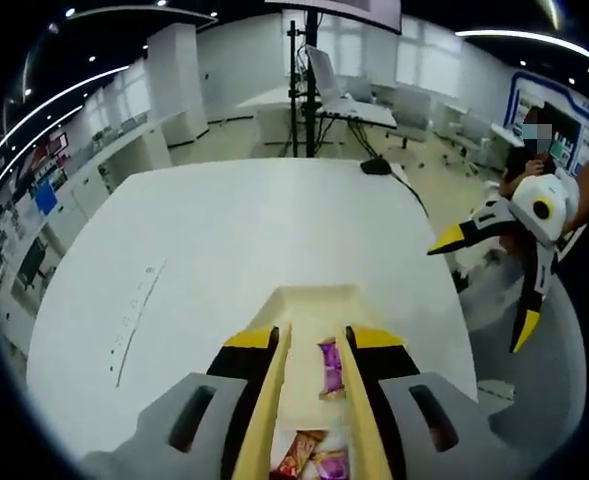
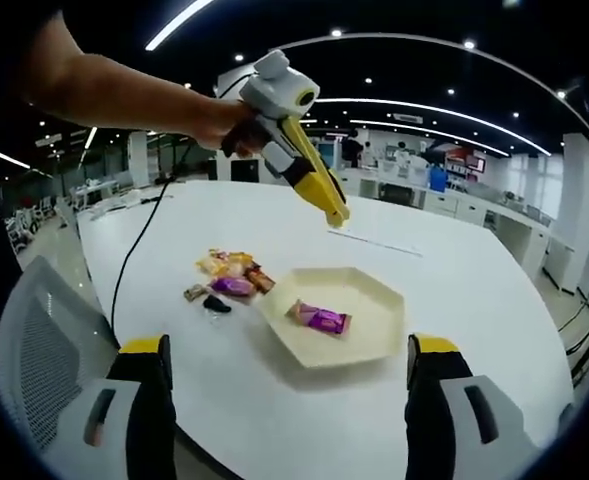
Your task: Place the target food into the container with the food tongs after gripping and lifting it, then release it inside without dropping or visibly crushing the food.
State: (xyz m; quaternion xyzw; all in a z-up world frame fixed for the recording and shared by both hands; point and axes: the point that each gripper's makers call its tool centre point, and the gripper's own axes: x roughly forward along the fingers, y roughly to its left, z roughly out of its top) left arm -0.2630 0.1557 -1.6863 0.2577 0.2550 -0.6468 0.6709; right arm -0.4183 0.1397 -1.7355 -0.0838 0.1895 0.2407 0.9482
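Broad, smooth white table (image 1: 224,240) beneath the tongs. Directly below the tips, a shallow six-sided cream tray (image 2: 374,345) with flat rim and sloping walls. Long, slim yellow tongs (image 1: 269,400), two flat blades, clamped at the handle end by the left gripper (image 1: 314,340); blades spread apart, carrying nothing, tips hanging clear above the tray. Right gripper (image 2: 289,350), grey with yellow-tipped jaws set wide, empty, well apart from the tongs at the table's near edge. Left of the tray in the right gripper view, a loose pile (image 2: 232,272) of crinkled orange, yellow and purple wrappers. Purple, glossy wrapped candy (image 2: 319,319) lying flat inside the tray, under the tips and untouched; seen between the blades in the left gripper view.
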